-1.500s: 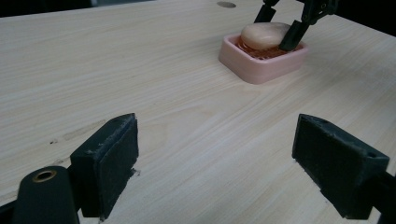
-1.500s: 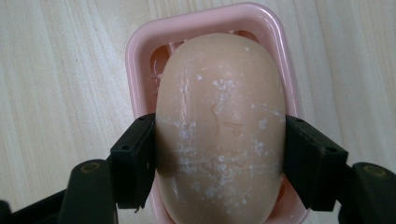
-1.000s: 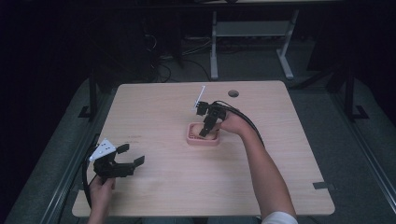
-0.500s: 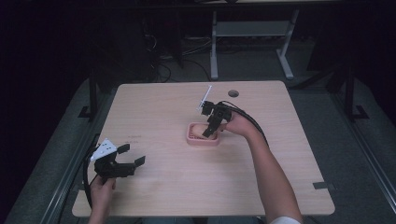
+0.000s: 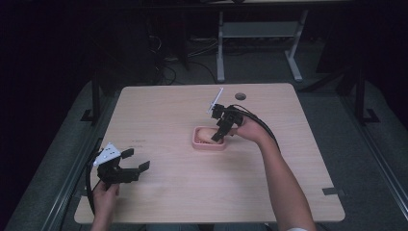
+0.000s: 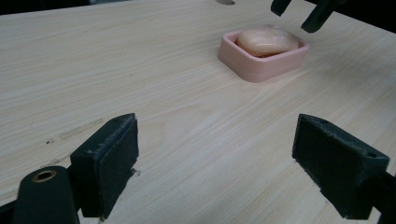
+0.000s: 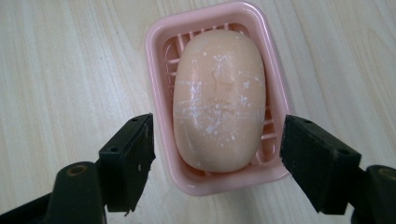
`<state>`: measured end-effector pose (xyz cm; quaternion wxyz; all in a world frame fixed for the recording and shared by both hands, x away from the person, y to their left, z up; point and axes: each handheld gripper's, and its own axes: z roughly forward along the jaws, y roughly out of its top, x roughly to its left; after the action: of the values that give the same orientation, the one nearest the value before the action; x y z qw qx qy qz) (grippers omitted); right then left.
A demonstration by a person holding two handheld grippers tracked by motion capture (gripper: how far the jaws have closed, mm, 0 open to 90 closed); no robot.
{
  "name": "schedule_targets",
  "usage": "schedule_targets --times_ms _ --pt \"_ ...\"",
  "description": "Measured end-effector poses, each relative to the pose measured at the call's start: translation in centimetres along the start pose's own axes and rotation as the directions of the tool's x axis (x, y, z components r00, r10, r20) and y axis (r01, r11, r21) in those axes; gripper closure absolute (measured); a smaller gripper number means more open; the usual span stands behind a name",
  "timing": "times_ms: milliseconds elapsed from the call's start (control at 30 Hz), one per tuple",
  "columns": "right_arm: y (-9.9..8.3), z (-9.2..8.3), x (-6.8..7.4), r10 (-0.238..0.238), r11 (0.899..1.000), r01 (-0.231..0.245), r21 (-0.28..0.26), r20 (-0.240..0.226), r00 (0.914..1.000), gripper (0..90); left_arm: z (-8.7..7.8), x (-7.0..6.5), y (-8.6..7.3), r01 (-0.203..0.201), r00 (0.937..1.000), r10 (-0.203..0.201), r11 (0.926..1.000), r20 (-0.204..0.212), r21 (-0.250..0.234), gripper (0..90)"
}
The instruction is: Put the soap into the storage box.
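A peach soap bar [image 7: 218, 100] lies in a pink dish [image 7: 156, 42] mid-table. The right gripper [image 7: 217, 163] hangs above it — its 2 jaws spread wide, straddling the dish. The left gripper [image 5: 129, 165] (jaws also spread) holds nothing near the table's [image 5: 168, 110] front-left corner.

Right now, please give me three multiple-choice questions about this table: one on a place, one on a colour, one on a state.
1. Where is the soap?
A. On the bare table
B. In the dish
C. Between the left gripper's jaws

2. What colour is the dish?
A. Pink
B. Blue
C. Green

3. How do the right gripper's jaws stand?
A. Shut on the soap
B. Shut with nothing between
C. Open, over the dish

Answers: 1 B, the soap lies inside the rim; 2 A, the rim is pink; 3 C, the jaws are apart on both sides of the dish.
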<state>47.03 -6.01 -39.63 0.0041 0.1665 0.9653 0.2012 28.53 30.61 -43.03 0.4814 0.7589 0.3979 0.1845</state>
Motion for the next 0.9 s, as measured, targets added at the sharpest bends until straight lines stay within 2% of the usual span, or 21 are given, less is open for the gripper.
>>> schedule_targets --times_ms 367,800,900 --pt "-1.2 -0.6 0.1 0.01 1.0 -0.01 -0.015 0.009 0.9999 25.8 0.1 0.0 0.0 0.002 1.0 -0.002 1.0 0.0 0.005 14.2" --pt "-1.8 -1.5 0.8 0.008 1.0 -0.008 0.006 0.029 0.9996 25.2 0.2 -0.1 0.0 0.0 1.0 0.0 1.0 0.0 0.005 14.3" --pt "-2.2 -1.7 0.8 0.003 1.0 -0.003 -0.008 0.03 0.9995 25.3 0.2 -0.1 0.0 0.001 1.0 -0.001 1.0 -0.001 0.004 14.2"
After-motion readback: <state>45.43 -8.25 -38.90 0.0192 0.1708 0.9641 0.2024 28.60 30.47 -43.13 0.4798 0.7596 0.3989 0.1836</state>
